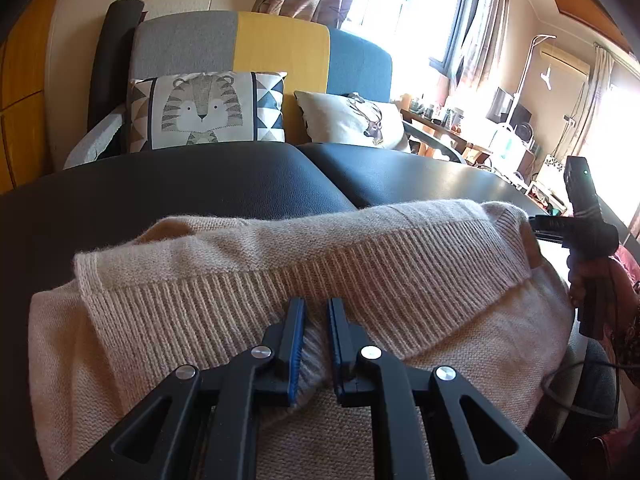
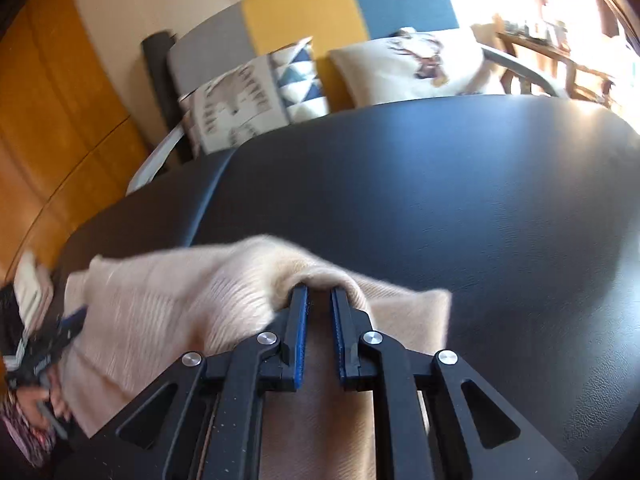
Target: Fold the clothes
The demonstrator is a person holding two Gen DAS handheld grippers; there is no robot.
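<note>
Both tongs, left gripper (image 1: 316, 306) and right gripper (image 2: 319, 294), pinched the beige sweater (image 1: 280, 264) on the black table (image 1: 180, 184); sofa (image 1: 280, 48) with 2 cushions sat far behind.

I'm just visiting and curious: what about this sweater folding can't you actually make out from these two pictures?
- Sweater: its near part is hidden under the left gripper in the left wrist view, so its whole shape is unclear.
- Right wrist view: motion blur smears the sweater's knit and the pillows.
- Right gripper: fabric drapes over its tips, hiding the fold's far side.
- Person's hand: cut off by the left edge.
</note>
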